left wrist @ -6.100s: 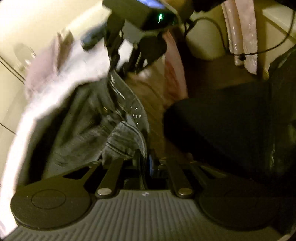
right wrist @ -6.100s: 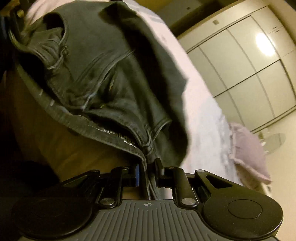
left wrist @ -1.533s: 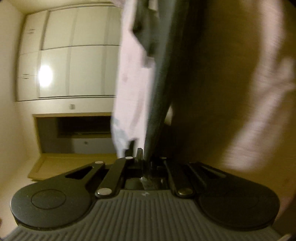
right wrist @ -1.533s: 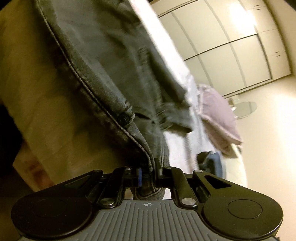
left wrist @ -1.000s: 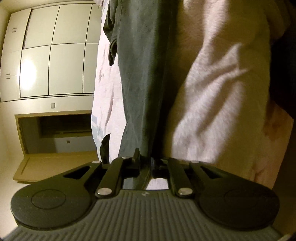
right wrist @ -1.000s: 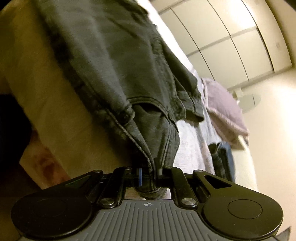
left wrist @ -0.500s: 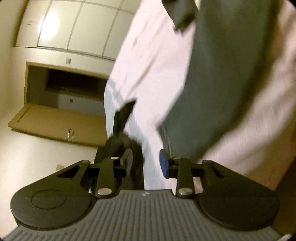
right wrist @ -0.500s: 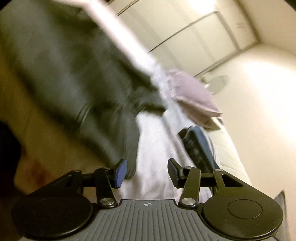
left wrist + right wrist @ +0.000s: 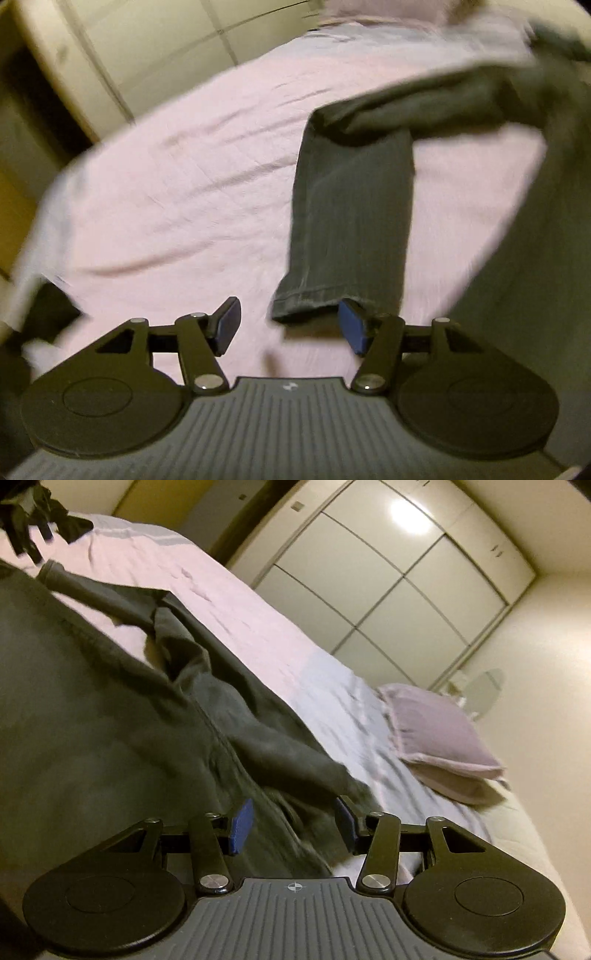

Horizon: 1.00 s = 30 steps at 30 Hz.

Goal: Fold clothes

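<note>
Jeans hem near, seemingly, bed edge

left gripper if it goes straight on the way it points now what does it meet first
Most likely the hem of the dark jeans leg, lying flat on the pink bedsheet just beyond the left gripper. Its jaws are opening with nothing pressed between them. The picture is blurred, so depth is uncertain.
</note>
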Each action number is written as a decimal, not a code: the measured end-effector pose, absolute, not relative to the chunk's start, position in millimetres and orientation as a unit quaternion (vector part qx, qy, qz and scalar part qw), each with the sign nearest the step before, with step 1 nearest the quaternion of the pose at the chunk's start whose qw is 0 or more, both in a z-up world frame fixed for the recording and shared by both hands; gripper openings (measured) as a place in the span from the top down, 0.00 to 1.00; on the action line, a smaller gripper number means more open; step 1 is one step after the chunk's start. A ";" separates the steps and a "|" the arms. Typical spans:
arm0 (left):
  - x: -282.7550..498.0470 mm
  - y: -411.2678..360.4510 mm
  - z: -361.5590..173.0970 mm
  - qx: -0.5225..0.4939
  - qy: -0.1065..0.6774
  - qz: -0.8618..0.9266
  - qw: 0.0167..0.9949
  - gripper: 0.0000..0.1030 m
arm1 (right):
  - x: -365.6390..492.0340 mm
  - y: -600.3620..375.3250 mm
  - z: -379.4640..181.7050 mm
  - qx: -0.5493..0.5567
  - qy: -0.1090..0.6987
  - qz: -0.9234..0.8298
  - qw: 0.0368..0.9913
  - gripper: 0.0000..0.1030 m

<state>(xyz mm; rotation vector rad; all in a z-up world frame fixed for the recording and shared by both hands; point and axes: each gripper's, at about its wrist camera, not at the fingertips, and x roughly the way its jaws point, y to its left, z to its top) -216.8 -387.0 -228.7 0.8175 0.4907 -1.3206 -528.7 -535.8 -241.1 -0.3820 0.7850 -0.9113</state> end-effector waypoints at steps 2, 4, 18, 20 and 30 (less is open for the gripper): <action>-199.9 -410.2 -238.7 0.341 0.269 -0.600 0.672 0.46 | -516.7 -559.5 -247.1 -0.180 0.368 -0.417 0.811 0.53; -189.0 -417.7 -248.4 0.337 0.299 -0.605 0.656 0.43 | -503.4 -579.0 -254.5 -0.171 0.373 -0.407 0.816 0.53; -159.7 -372.4 -227.9 0.171 0.397 -0.664 0.610 0.28 | -500.6 -599.0 -260.2 -0.113 0.354 -0.401 0.837 0.53; -164.0 -375.9 -228.1 0.165 0.402 -0.663 0.609 0.24 | -496.5 -595.2 -257.9 -0.117 0.343 -0.395 0.844 0.53; -188.7 -420.2 -264.2 0.273 0.365 -0.605 0.653 0.85 | -449.3 -586.3 -258.4 -0.150 0.329 -0.350 0.864 0.53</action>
